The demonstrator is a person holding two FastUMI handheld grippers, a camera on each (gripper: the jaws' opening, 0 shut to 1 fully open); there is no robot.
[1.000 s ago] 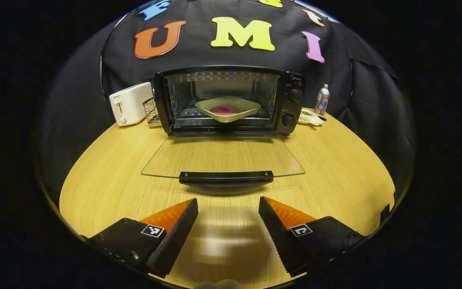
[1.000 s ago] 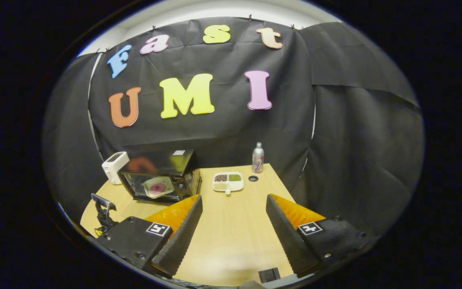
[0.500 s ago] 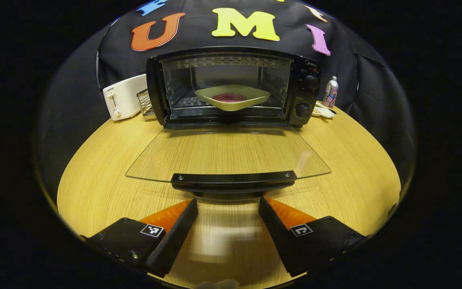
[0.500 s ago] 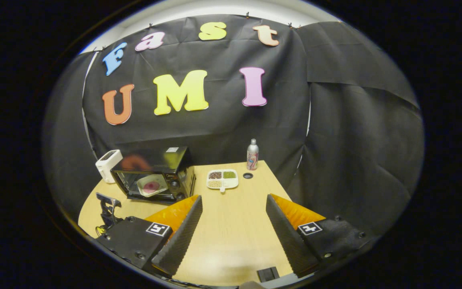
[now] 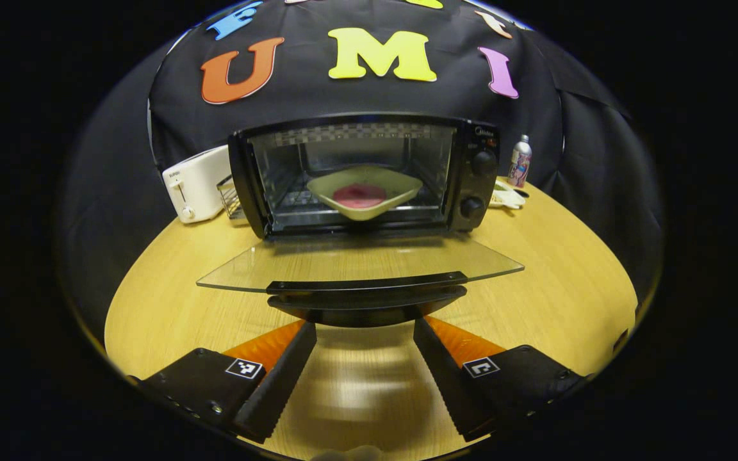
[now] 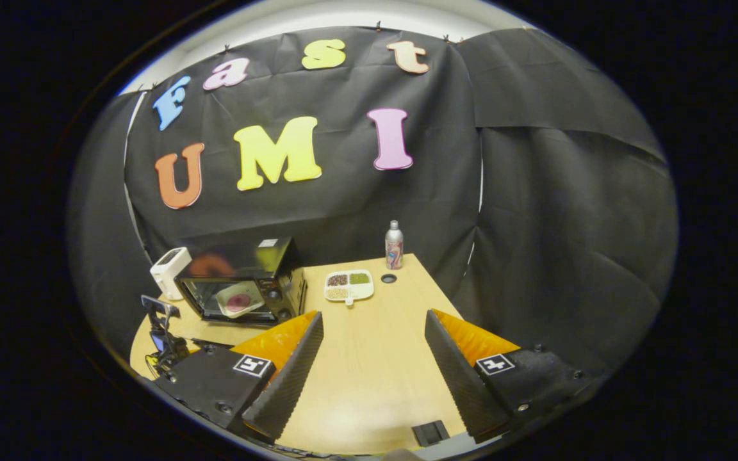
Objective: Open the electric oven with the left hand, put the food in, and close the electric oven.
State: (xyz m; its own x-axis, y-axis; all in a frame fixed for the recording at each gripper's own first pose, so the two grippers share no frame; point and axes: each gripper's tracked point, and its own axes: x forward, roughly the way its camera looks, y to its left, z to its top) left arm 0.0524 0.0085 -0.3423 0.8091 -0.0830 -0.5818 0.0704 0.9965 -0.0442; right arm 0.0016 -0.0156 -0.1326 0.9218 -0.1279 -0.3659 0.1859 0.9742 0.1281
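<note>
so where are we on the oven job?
Done: oven open, plate of food sits on the rack inside. In hand: left claw, open, sits just under the door handle, door flat. Left: swing the door shut. Right claw open, idle over the table.

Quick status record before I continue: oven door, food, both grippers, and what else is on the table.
oven: on wooden table, cavity exposed
oven door: open, hanging roughly level, handle toward camera
food: plate with red item, on rack inside oven
left gripper: jaws open, just under door handle, gripping nothing
right gripper: jaws open, empty, above table
other items: toaster, bottle, sectioned tray
</note>
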